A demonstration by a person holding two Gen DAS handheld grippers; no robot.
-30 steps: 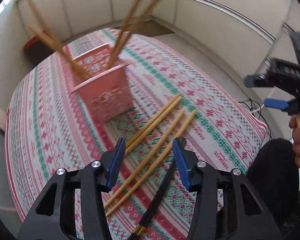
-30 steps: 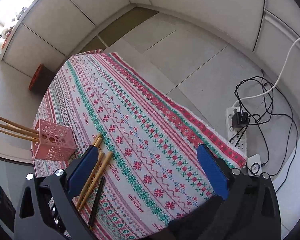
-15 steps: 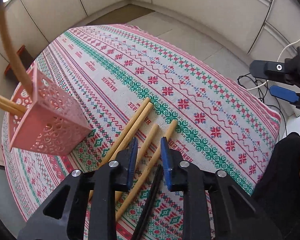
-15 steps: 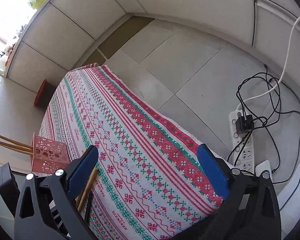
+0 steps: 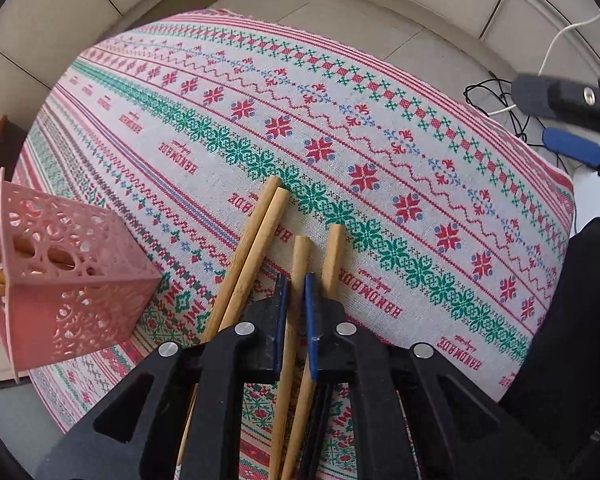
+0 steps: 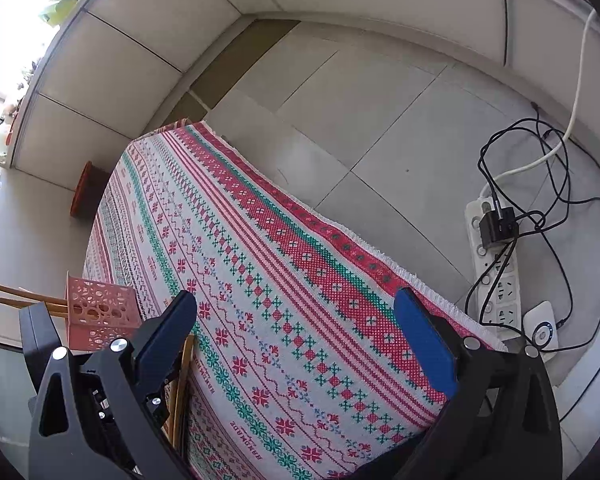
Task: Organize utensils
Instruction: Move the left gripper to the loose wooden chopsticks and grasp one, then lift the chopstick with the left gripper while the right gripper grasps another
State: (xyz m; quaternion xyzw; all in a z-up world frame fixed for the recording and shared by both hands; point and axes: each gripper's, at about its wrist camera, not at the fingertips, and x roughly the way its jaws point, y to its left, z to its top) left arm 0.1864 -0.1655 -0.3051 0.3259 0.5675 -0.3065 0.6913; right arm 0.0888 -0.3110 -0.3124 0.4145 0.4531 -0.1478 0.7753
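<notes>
Four wooden chopsticks lie on the patterned tablecloth (image 5: 380,128). My left gripper (image 5: 296,284) points straight down, its jaws closing, and the blue pads press on the third chopstick (image 5: 300,256). A touching pair (image 5: 256,232) lies just left of it, a single one (image 5: 332,252) just right. A black chopstick (image 5: 320,420) shows under the gripper. The pink perforated basket (image 5: 72,280) stands to the left with several chopsticks (image 6: 12,296) leaning out of it. My right gripper (image 6: 300,340) hangs open over the cloth's right half with nothing between its fingers.
The cloth's fringed right edge (image 6: 380,256) drops to a tiled floor. A power strip (image 6: 496,264) with tangled black cables lies there. A red stool (image 6: 84,188) stands beyond the far corner. A person's dark-clad leg (image 5: 580,320) is at the near right.
The left gripper came down and forward over the loose chopsticks and its jaws narrowed from wide apart onto one wooden chopstick. The right gripper sank a little and stayed open.
</notes>
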